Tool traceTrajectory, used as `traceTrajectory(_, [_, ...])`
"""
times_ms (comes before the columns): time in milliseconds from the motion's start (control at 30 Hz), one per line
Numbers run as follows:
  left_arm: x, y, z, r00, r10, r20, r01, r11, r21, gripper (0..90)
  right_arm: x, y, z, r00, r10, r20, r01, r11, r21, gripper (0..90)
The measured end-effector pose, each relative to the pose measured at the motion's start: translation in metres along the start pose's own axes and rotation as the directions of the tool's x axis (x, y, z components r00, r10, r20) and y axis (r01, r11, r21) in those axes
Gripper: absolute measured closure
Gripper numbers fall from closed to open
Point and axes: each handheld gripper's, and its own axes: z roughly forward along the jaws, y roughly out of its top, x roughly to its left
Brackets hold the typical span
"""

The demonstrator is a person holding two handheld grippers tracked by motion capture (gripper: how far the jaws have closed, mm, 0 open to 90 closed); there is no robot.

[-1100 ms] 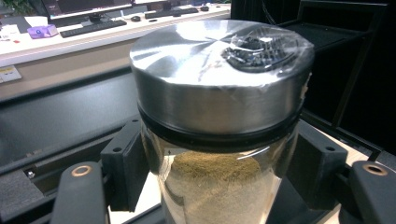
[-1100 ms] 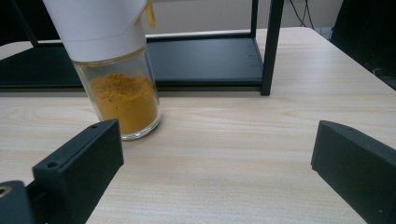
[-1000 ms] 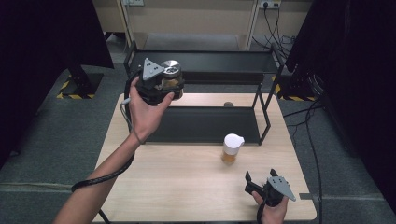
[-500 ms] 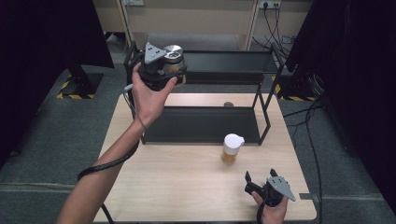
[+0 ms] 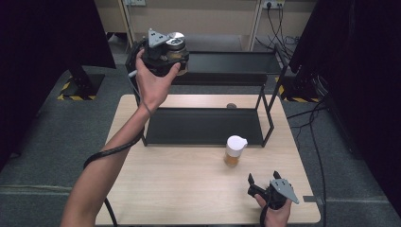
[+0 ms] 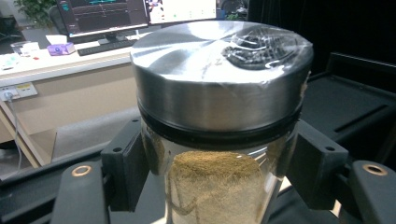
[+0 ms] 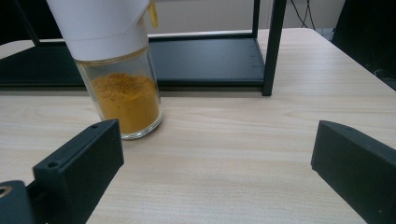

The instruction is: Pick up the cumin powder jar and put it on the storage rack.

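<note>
The wooden table (image 5: 189,189) carries a black two-tier rack (image 5: 208,125) along its far half; the rack's upper shelf is partly covered at its left end by the raised left hand (image 5: 153,82). That hand holds the left gripper (image 5: 170,52) up at the level of the upper shelf, and the left gripper view shows its jaws clamped on a glass jar with a steel lid (image 6: 219,88). The jar holds a tan powder; its bottom is cut off by the frame edge, so how full it is cannot be made out. On the table in front of the rack stands a white-capped spice jar (image 5: 234,150) of orange powder, its cap cut off at the top in the right gripper view. Near the table's front right corner the right gripper (image 5: 262,187) rests low, jaws wide apart with nothing between them, the spice jar well ahead. A small dark round thing (image 5: 231,105) behind the rack is too small to identify.
</note>
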Motion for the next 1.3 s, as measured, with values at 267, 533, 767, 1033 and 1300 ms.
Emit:
traceTrajectory(267, [0.001,0.000,0.026,0.9991,0.005,-0.042,-0.004,0.9999,0.014,29.9,0.000,0.000,0.000,1.0000,-0.003,-0.001,0.003,1.000,0.001,2.4])
traceTrajectory(533, [-0.001,0.000,0.046,0.9970,-0.008,-0.077,0.011,0.9993,0.036,29.9,0.000,0.000,0.000,1.0000,-0.005,-0.001,0.005,1.000,0.001,2.4])
traceTrajectory(767, [0.000,0.000,0.057,0.9951,-0.028,-0.095,0.033,0.9982,0.049,29.9,0.000,0.000,0.000,1.0000,-0.007,-0.002,0.007,1.000,0.001,2.4])
traceTrajectory(1033, [0.000,-0.001,0.064,0.9936,-0.048,-0.102,0.053,0.9974,0.049,29.9,0.000,0.000,0.001,0.9999,-0.010,-0.004,0.010,1.000,0.001,2.4])
traceTrajectory(1300, [0.001,-0.004,0.066,0.9935,-0.053,-0.100,0.058,0.9975,0.040,29.9,0.001,0.000,0.001,0.9999,-0.014,-0.005,0.014,1.000,0.000,2.5])
